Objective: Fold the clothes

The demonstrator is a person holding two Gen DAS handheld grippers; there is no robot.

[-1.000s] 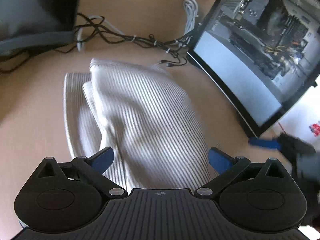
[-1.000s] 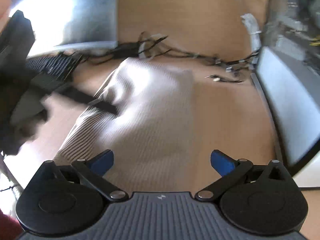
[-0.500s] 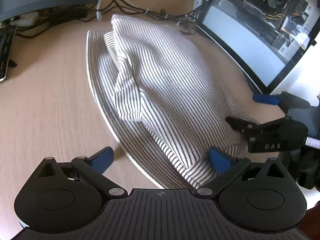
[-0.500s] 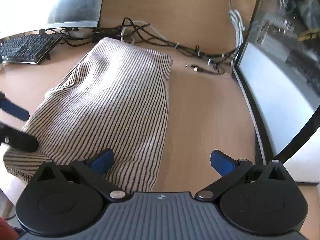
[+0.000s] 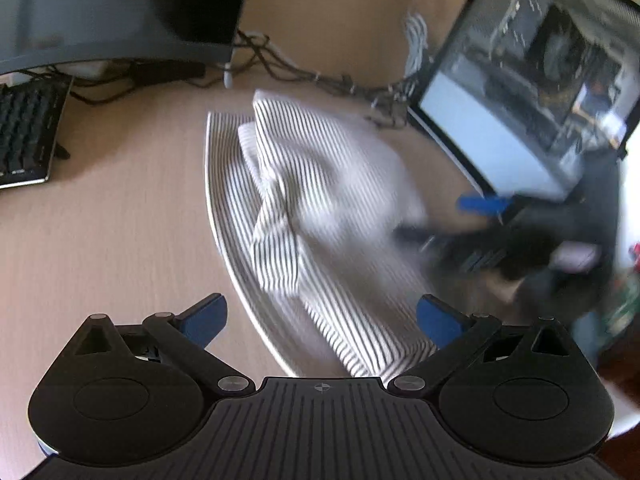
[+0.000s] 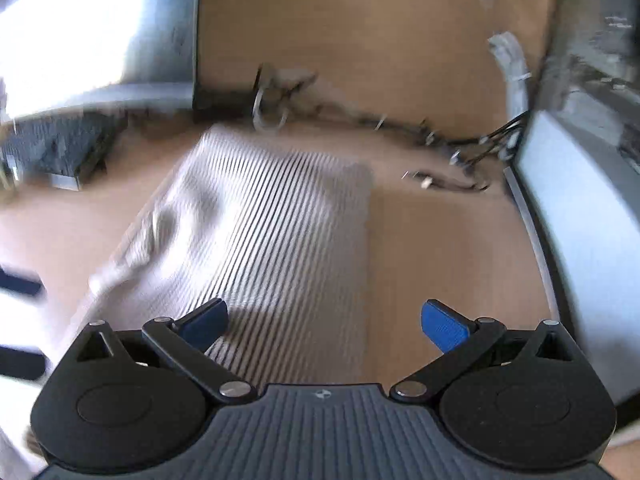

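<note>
Left wrist view: the left tongs [image 5: 322, 316], spread wide and empty, hover over the near end of a striped garment [image 5: 320, 216] lying folded on the tabletop [image 5: 100, 240], between a keyboard [image 5: 24, 136] and a monitor [image 5: 520, 92]. Right wrist view: the right tongs [image 6: 324, 320] likewise gape, holding nothing, above the garment's near right edge.

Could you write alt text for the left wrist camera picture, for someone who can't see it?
A striped garment, partly folded, lies on a wooden desk ahead of the open left gripper. The right gripper, blurred, is at the cloth's right edge. A keyboard sits far left, monitors behind.
</note>
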